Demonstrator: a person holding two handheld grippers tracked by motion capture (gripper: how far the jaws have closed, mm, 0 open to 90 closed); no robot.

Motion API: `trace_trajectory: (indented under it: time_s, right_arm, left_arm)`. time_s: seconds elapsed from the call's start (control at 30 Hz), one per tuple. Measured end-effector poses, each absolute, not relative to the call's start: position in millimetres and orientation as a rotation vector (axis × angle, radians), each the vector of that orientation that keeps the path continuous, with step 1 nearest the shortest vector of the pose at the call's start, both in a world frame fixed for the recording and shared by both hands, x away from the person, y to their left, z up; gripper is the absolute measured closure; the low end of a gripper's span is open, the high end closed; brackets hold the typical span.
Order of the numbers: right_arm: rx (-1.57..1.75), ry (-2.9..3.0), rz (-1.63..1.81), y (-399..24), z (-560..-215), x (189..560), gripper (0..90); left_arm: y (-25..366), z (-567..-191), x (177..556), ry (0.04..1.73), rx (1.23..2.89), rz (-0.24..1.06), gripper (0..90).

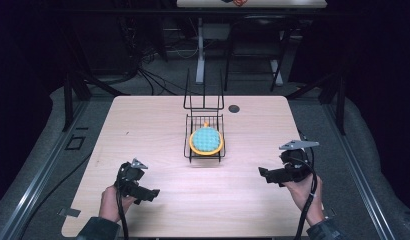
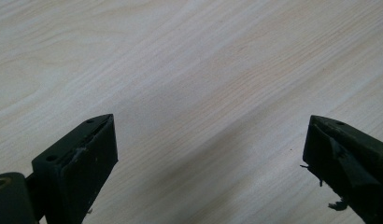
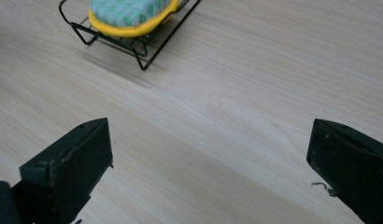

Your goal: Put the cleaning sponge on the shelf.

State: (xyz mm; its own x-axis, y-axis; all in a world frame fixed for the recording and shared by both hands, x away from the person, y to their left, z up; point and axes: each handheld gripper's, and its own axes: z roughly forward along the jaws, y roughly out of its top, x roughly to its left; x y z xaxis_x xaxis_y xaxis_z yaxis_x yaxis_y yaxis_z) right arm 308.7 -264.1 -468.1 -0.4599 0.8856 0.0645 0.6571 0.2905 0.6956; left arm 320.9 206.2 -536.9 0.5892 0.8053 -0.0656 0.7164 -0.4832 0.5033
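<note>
High view first: I have the wire rack (image 1: 204, 142) sitting near the middle of the table (image 1: 143, 130), a little toward twelve o'clock from centre, and inside it lies a round yellow-rimmed dish with a teal mesh top (image 1: 206, 140). I cannot tell exactly what that round thing is; it reads as a strainer or a scrubber-like pad, with a small orange tab at its twelve o'clock edge. It lies flat in the rack's lower basket, while the rack's tall wire back stands upright at twelve o'clock, so the open side faces me. That suits a reach from my side, which I judge is why it is set that way.

My left gripper (image 1: 154, 193) is at about seven o'clock from the rack, well apart from it, held low over bare wood. In the left gripper view its jaws are spread wide with nothing between them, just wood grain. My right gripper (image 1: 263, 173) is at about four o'clock from the rack, jaws pointing in toward nine o'clock. In the right gripper view (image 3: 208, 158) it too is released and empty, and the rack's near corner (image 3: 133, 44) with the yellow rim (image 3: 129, 29) sits at eleven o'clock, beyond the jaws.

Both tools flank the rack evenly, spread and ready. My judgement is that this is a start pose: neither hand committed, the right one better aimed for a first approach.
</note>
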Motion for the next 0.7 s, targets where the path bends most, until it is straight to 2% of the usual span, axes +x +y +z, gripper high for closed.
trace_trajectory:
  time_s: [0.5, 0.7]
  right_arm:
    - [1.481, 2.230, 0.869, -287.6, -506.2, 294.4, 0.0]
    - [1.498, 2.232, 0.868, -290.8, -508.8, 295.1, 0.0]
  left_arm:
    - [204.4, -536.8, 320.8, 1.205, 2.338, 0.254, 3.1]
    - [204.6, -536.5, 321.1, 1.204, 2.340, 0.246, 3.0]
